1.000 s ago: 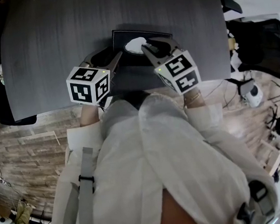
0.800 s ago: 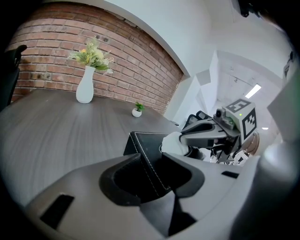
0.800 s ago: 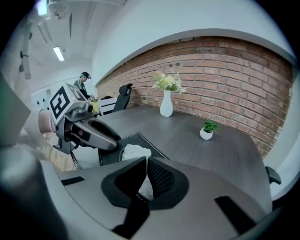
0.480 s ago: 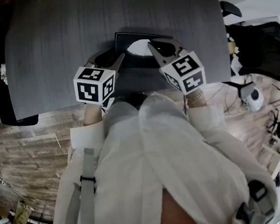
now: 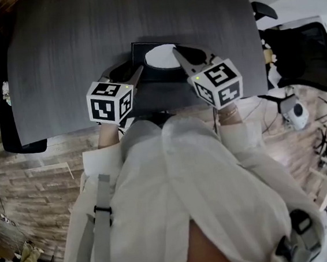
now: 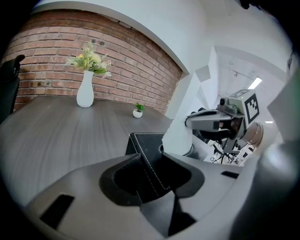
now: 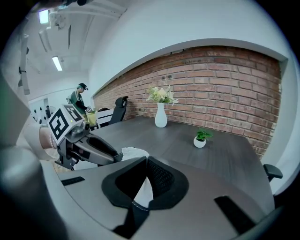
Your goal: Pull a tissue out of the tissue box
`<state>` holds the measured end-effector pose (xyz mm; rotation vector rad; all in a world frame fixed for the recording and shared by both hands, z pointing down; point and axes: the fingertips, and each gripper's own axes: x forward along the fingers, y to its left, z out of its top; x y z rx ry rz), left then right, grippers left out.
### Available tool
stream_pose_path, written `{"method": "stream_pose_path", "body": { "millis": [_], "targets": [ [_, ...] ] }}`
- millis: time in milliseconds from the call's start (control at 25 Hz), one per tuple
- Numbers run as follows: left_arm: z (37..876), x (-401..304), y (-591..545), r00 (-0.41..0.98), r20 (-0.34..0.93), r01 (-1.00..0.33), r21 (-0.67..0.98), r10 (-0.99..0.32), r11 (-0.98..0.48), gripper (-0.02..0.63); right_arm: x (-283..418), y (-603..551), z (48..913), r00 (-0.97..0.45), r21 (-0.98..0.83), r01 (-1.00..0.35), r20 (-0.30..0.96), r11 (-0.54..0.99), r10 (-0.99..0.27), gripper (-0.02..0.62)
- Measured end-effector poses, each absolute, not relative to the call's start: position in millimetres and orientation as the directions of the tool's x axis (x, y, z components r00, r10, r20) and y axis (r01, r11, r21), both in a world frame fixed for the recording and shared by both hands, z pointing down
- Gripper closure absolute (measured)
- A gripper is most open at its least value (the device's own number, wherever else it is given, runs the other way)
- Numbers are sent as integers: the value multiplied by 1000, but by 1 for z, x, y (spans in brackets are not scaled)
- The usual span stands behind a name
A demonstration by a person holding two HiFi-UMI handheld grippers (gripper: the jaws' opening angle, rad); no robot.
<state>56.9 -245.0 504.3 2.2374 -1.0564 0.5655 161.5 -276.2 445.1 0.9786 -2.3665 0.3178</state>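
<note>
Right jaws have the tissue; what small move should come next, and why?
Probably lift the right gripper straight up a little. Its jaws have just closed on the tissue, whose lower end sits in the tissue box. The left gripper, jaws apart, straddles the box's corner and may steady it.

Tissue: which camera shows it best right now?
The left gripper view: the tissue stands up out of the tissue box, pinched by the right tongs. The right gripper view shows only a strip between the shut tongs; the head view, a white patch.
</note>
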Motion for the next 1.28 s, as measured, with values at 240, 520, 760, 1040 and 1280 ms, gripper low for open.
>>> {"method": "stream_pose_path", "body": {
  "millis": [240,520,760,1040,1280],
  "targets": [
    [504,58,-246,589,599,-798,322,-543,-510,466,163,-280,439,-585,-18,-716,561,697,-586,586],
    [503,57,-245,585,604,-798,312,-541,-515,466,159,-282,430,-591,-16,-720,538,694,-601,586],
    [503,57,-244,581,610,-799,302,-538,-520,466,158,-284,426,-594,-10,-718,532,696,-604,588],
    [502,56,-245,575,618,-799,285,-535,-530,466,155,-287,417,-607,-7,-707,519,707,-602,588],
    [502,56,-244,573,616,-801,281,-540,-529,466,157,-289,409,-613,-11,-710,501,704,-610,588]
  ]
}}
